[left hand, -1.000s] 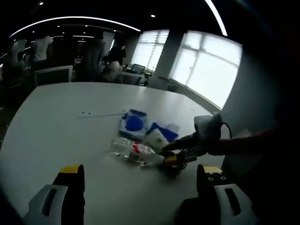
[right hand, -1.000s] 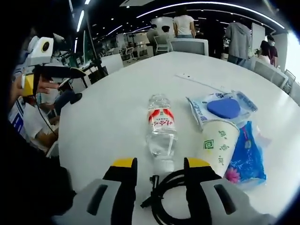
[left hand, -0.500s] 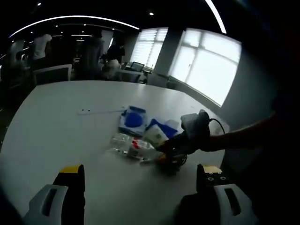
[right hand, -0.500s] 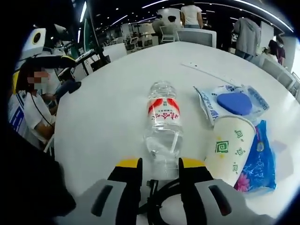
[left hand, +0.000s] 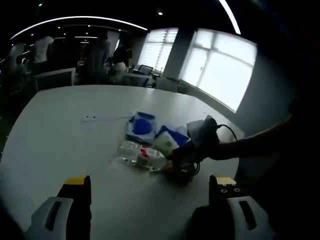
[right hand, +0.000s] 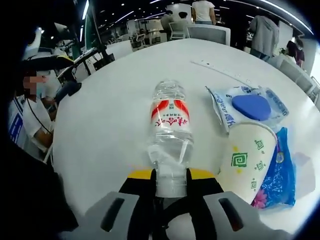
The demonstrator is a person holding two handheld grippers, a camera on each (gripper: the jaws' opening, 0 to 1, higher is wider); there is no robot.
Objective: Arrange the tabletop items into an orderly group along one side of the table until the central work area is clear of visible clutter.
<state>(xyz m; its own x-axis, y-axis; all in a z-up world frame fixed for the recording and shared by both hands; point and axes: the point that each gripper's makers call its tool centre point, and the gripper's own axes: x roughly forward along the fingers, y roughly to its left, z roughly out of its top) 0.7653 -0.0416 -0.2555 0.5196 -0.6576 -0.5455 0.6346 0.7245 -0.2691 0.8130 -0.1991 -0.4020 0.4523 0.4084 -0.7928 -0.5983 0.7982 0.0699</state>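
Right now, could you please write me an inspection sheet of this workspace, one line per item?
Surface: white table, mostly bare.
Job's things: clear water bottle lying on its side, cap end between the right hand-held gripper's jaws; paper cup lying beside it; blue packet under the cup; clear bag with a blue pad beyond it.
Clutter: a thin white strip farther along the table.
Grippers: right hand-held gripper closed on the bottle neck; left hand-held gripper open, off the table.
Cables: a black cable between the right jaws.
Surroundings: office with chairs, windows, people standing.
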